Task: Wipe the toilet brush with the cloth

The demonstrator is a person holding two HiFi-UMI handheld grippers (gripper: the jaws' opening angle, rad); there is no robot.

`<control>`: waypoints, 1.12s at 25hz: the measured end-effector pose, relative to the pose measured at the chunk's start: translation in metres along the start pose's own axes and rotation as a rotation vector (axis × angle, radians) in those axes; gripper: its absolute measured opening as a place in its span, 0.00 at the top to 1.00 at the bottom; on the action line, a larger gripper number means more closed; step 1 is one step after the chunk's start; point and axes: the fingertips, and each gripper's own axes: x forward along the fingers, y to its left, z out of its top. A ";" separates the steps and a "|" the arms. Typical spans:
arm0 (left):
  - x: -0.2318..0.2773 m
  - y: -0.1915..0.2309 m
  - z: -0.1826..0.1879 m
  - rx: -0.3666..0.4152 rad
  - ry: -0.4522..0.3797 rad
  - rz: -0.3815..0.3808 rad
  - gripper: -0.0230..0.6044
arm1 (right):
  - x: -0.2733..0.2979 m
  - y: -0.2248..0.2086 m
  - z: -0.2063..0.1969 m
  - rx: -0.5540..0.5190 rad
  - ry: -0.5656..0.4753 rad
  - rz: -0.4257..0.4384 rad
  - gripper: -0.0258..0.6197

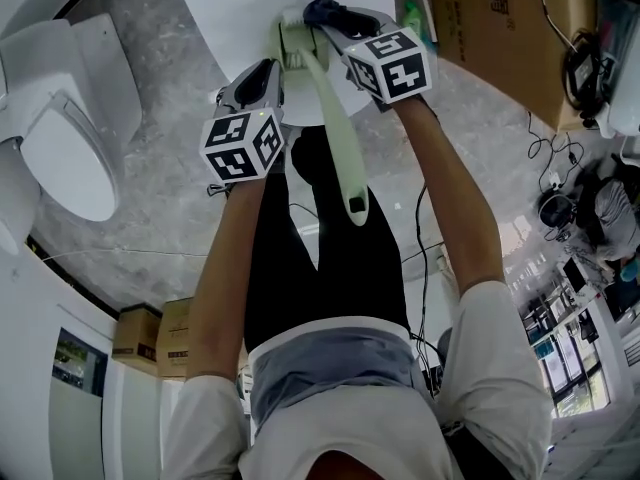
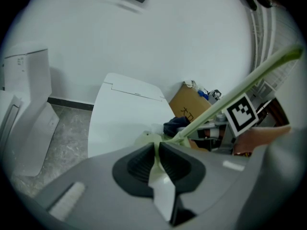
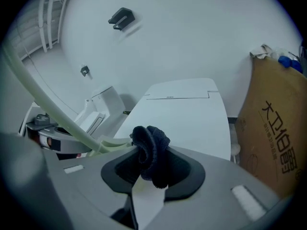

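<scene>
Between the jaws of the right gripper [image 3: 148, 161] sits a bunched dark cloth [image 3: 151, 143], pinched tight. At its nine o'clock the left gripper [image 2: 157, 150] is closed on the pale green toilet brush [image 2: 230, 98], handle running toward two o'clock. In my judgement, the cloth should press firmly and slide along the handle while the left grip holds steady.

Both arms extended, left hand-held gripper [image 2: 158, 147] pinching toilet brush [image 1: 335, 133], right hand-held gripper [image 3: 145, 172] pinching cloth [image 3: 150, 145]
</scene>
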 end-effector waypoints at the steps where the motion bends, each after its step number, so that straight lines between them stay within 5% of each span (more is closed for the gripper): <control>1: 0.000 0.000 0.000 0.000 0.001 -0.001 0.96 | -0.002 0.002 0.001 -0.010 0.000 0.005 0.79; 16: -0.002 0.000 0.000 -0.005 0.005 0.003 0.96 | -0.011 0.027 0.021 -0.188 0.045 0.160 0.79; 28: -0.003 0.002 0.001 -0.013 -0.005 0.010 0.96 | -0.024 0.048 0.036 -0.208 0.021 0.275 0.79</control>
